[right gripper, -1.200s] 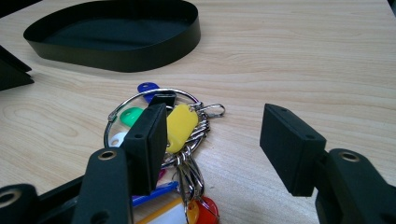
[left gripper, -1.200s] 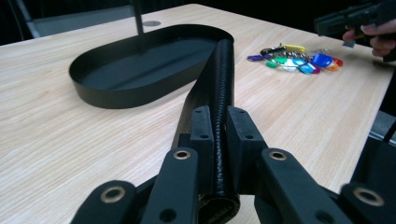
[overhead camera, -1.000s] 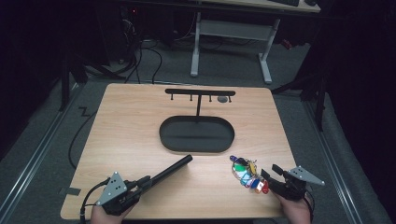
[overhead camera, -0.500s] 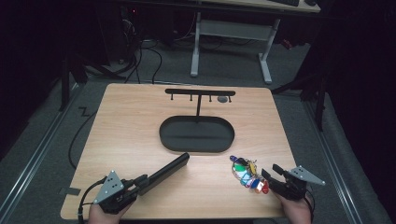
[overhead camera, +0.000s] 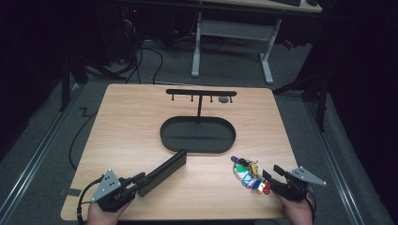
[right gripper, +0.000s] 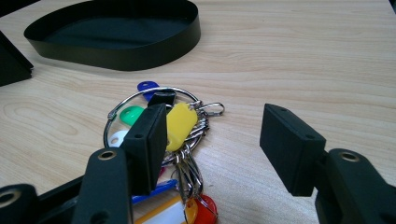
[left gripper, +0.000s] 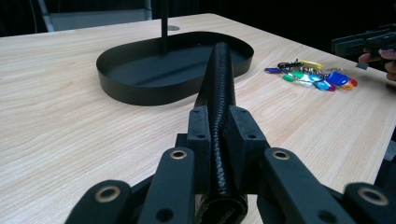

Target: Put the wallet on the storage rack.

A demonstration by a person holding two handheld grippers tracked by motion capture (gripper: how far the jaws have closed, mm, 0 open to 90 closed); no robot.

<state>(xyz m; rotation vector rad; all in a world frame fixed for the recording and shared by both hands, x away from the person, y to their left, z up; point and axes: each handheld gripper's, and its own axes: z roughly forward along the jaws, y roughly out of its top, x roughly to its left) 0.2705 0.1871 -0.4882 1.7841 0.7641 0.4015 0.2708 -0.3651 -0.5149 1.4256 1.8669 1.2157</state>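
wooden table (overhead camera: 122,131), black oval tray (overhead camera: 197,135), key bunch (overhead camera: 249,175)

Tray (overhead camera: 197,140) mid-table; rack (overhead camera: 201,93) behind it, case (overhead camera: 162,172) before it to the left, keys (overhead camera: 249,175) before it to the right.

long black textured case (overhead camera: 162,172) on edge, angled toward oval tray (overhead camera: 197,146); coloured key bunch (overhead camera: 250,175) flat, right.
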